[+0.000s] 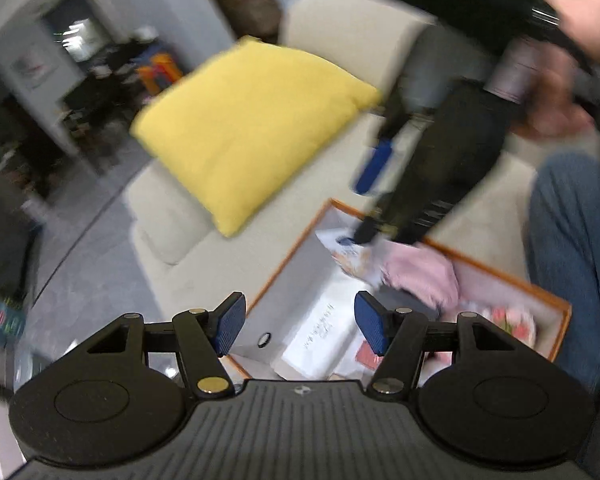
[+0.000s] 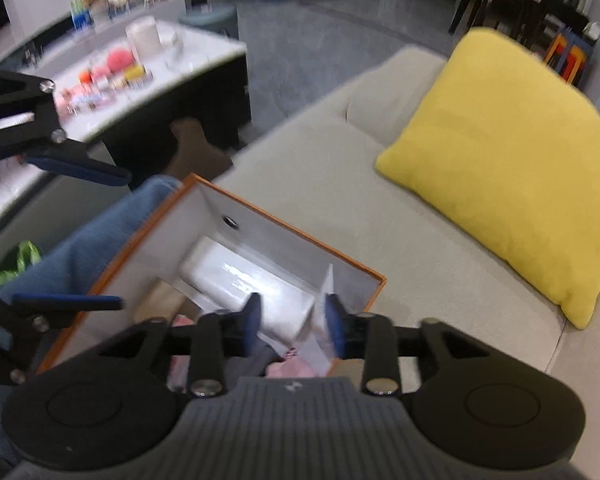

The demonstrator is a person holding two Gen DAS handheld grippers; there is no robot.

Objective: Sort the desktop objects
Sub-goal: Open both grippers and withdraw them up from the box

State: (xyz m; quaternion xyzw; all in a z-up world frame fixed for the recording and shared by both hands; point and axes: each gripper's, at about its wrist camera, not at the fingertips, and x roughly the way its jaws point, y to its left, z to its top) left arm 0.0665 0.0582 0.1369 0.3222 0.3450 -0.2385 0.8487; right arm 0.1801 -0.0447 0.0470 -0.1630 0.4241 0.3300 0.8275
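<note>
Both grippers hover over the orange-rimmed box on the sofa, the left gripper wide open and empty, the right gripper parted, apparently ready to drop or pick items.

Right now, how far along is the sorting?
Done: a white pack and a pink cloth lie in the orange box. In hand: nothing; the left gripper and the right gripper are open. Left: small items on the coffee table.
</note>
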